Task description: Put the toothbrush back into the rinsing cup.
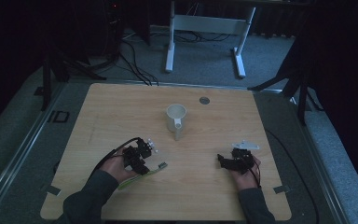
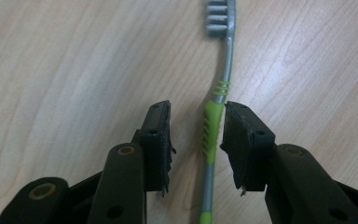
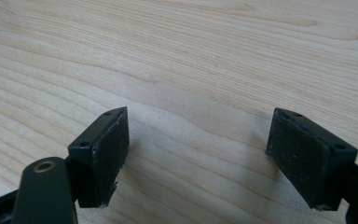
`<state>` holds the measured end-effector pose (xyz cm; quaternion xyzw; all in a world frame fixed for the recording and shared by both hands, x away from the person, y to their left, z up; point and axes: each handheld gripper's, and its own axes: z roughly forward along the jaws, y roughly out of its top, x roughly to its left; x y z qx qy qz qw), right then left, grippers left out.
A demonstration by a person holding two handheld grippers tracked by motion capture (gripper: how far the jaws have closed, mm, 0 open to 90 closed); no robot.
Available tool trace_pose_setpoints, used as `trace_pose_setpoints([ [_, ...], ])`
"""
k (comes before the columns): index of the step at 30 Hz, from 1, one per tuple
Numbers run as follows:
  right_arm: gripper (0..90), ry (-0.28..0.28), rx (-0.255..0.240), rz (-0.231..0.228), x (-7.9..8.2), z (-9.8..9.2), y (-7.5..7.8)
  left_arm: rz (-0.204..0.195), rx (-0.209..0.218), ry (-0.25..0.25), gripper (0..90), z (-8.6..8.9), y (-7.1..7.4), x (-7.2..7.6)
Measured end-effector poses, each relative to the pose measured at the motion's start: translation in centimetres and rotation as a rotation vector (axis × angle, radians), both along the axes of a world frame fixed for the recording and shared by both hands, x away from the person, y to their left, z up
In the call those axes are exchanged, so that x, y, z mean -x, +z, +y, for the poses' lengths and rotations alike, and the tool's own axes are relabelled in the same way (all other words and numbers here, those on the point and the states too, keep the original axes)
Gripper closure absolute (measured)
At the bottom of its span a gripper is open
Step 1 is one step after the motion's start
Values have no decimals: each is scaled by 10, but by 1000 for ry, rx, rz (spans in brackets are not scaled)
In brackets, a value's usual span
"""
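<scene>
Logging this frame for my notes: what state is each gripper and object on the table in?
Left gripper: open, jaws straddling the toothbrush handle, not clamped.
Right gripper: open wide over bare wood.
Toothbrush: flat on the table, bristle head away from the gripper.
Mug: upright, untouched.

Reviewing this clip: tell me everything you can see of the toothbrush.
The toothbrush lies flat on the wooden table. It looks plastic: a slim grey handle with a lime-green ribbed grip section, thin green rings above it, and a grey bristle head pointing away from the left claw. The handle runs between that claw's open jaws, close against one pad; contact cannot be confirmed. In the high view it sits near the table's front left, by the person's left hand.
</scene>
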<state>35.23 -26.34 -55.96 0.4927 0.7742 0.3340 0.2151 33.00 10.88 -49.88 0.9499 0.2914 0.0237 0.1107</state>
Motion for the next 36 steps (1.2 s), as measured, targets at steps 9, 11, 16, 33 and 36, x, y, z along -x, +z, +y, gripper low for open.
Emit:
trace_pose_setpoints([
  [9,206,0,0,0,0,0,0,62,-48,-7,668,-5,-9,1],
  [11,206,0,-1,0,0,0,0,66,-55,-10,680,-5,-10,1],
  [16,206,0,-1,0,0,0,0,74,-68,-18,712,-7,-13,1],
  [33,207,0,-1,0,0,0,0,100,-100,-26,808,-13,-18,0],
  [36,207,-1,-1,0,0,0,0,103,-98,-26,810,-13,-18,0],
])
